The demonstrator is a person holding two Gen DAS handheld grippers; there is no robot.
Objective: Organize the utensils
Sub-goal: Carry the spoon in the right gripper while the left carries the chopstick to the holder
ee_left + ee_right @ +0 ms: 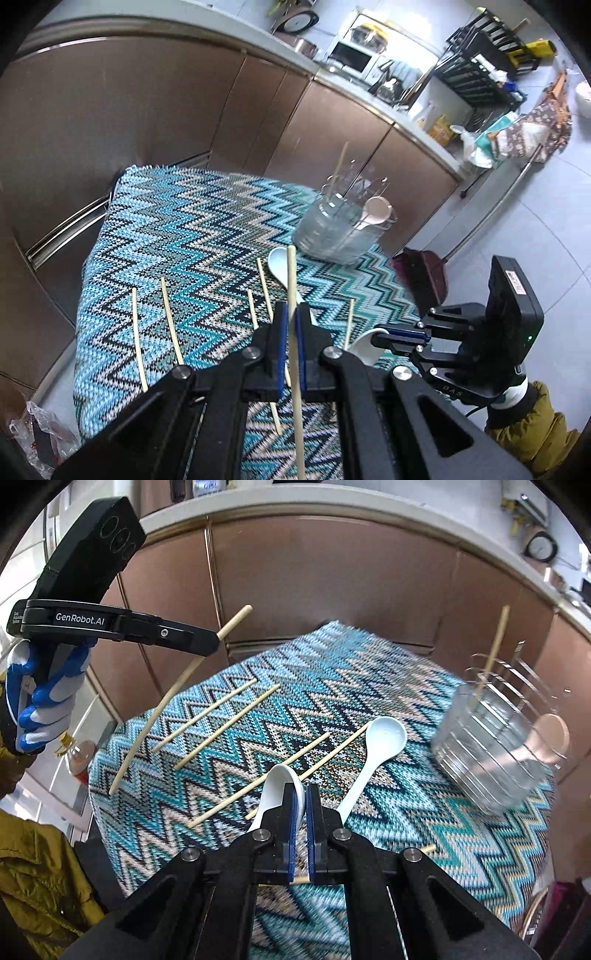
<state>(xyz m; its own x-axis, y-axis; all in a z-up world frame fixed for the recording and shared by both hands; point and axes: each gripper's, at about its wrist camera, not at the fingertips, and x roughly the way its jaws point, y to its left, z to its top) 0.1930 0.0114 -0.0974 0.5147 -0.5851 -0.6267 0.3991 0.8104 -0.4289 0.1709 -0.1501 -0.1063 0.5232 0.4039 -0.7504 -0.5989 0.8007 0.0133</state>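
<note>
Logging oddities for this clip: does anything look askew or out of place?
Mostly the loose chopsticks scattered at angles across the cloth. One pale spoon lies among them. The clear holder stands upright.

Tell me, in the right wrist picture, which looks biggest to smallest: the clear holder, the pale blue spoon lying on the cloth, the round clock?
1. clear holder
2. pale blue spoon
3. round clock, though it sits far back, so it only looks tiny.
</note>
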